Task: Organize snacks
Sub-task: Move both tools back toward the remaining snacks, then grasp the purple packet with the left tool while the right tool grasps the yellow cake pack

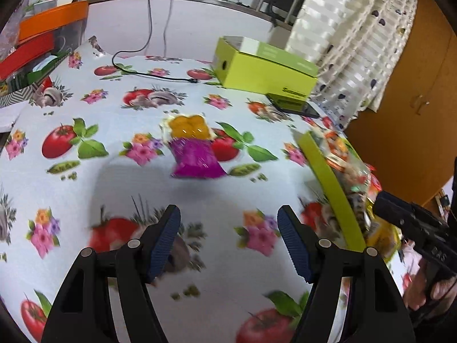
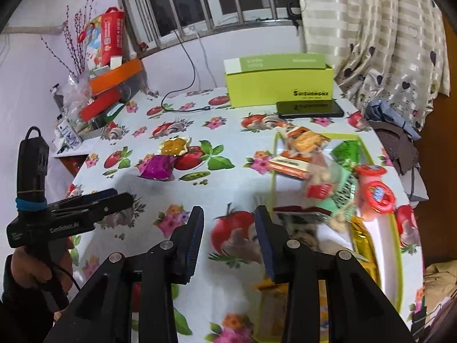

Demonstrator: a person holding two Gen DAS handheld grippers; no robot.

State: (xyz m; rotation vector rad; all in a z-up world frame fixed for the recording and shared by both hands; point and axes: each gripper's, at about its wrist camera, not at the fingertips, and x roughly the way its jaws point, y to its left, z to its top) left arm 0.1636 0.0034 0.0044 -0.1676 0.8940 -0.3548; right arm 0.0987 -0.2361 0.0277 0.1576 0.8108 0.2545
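We see a glossy, printed tablecloth (image 1: 120, 177), likely plastic. At twelve o'clock lies a shiny foil packet (image 1: 195, 157); at one o'clock a matt cardboard box (image 1: 262, 71); our pads (image 1: 164, 243) look ribbed.

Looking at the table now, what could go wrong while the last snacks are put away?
1. The tray is already piled high; the red-lidded cup lies tilted on other packets and may slide out.
2. The purple packet and the yellow packet touch each other, so the left gripper, open and empty, may drag both.
3. The black cable lies behind them and may catch.
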